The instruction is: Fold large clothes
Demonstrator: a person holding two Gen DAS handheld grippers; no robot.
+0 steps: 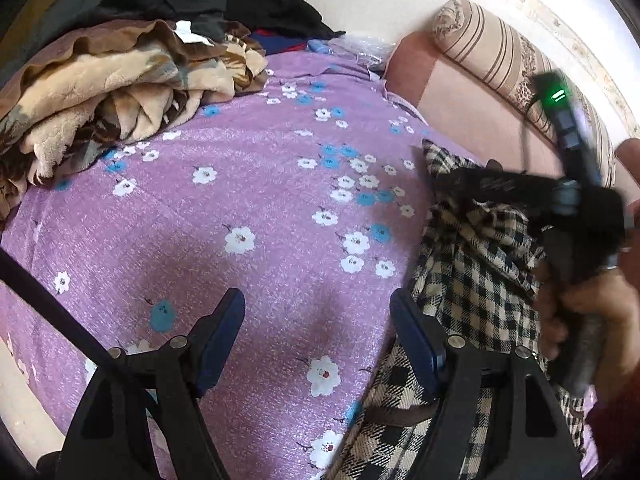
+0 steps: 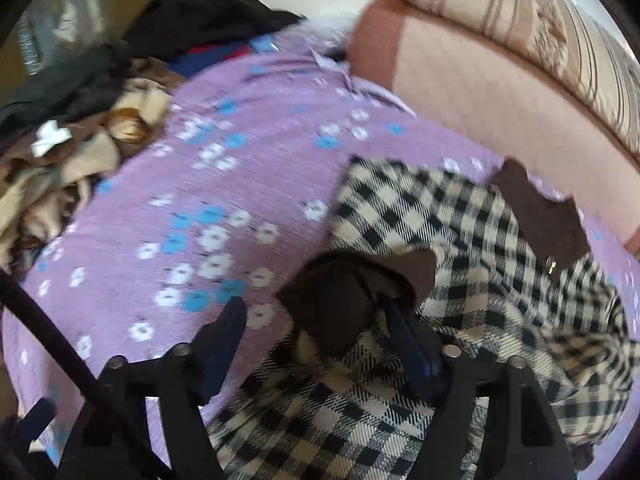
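Both tongs gape, the coat lies loose.
Your right tongs (image 2: 316, 340) straddle the coat (image 2: 460, 216) collar; blur risks a miss. Left tongs (image 1: 318, 322), at its 9 o'clock, hold nothing.

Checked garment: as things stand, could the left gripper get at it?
Probably yes. The left gripper is open over bare purple bedsheet, and the checked garment lies just beside its right finger, nothing between them. The right gripper is already at the cloth.

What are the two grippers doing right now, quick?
Left gripper: open, holding nothing, above the purple bedsheet.
Right gripper: open, fingers wide apart over the checkered garment; one finger is partly under its brown trim.
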